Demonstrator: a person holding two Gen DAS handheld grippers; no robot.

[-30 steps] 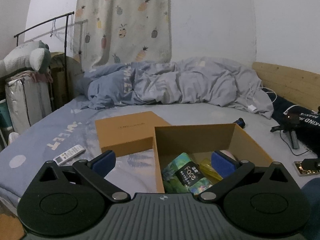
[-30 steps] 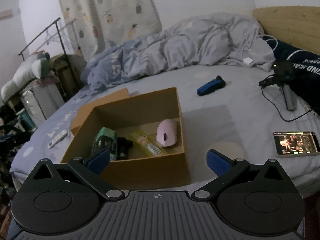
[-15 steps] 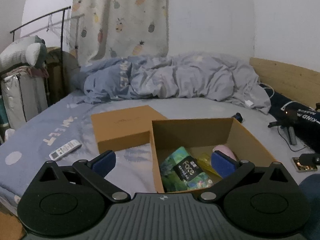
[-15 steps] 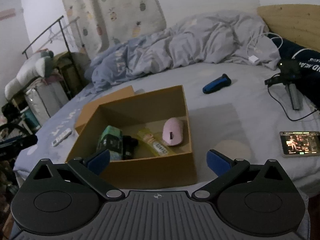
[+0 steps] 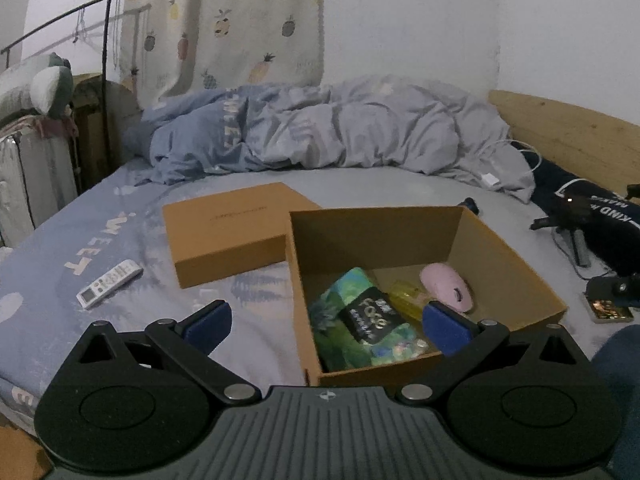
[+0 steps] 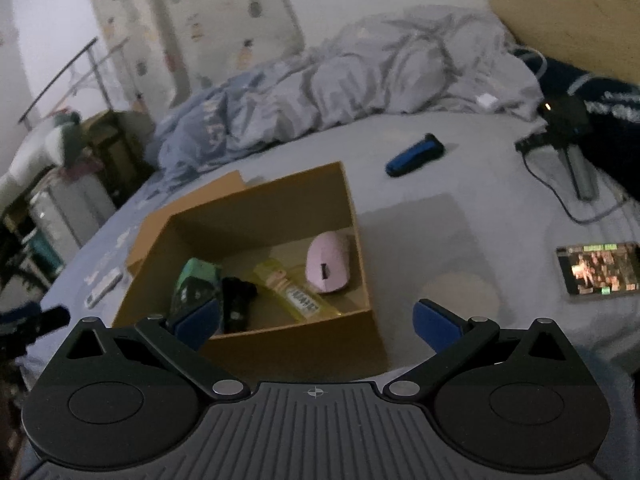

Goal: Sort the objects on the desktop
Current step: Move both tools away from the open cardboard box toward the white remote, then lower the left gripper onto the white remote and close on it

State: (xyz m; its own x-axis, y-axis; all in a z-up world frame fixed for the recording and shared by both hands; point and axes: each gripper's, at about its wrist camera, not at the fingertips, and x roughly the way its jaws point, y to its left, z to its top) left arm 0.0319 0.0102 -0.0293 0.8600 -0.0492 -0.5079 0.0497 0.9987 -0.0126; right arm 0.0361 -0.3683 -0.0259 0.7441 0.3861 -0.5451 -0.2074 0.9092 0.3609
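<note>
An open brown cardboard box sits on the bed. Inside lie a pink mouse, a yellow tube, a green tissue pack and a small black object. My left gripper hovers open over the box's near left corner, holding nothing. Over the box's near wall, my right gripper is also open and holds nothing. Beyond the box lie a blue shaver and, to its left, a white remote.
The box lid lies left of the box. A lit phone rests at the right. A crumpled grey duvet fills the back, with a wooden headboard, a cable and a small tripod at the right.
Both grippers have drawn back and tilted, so the box sits a little farther off in each view. The right wrist view is blurred by motion. Nothing was picked up.
</note>
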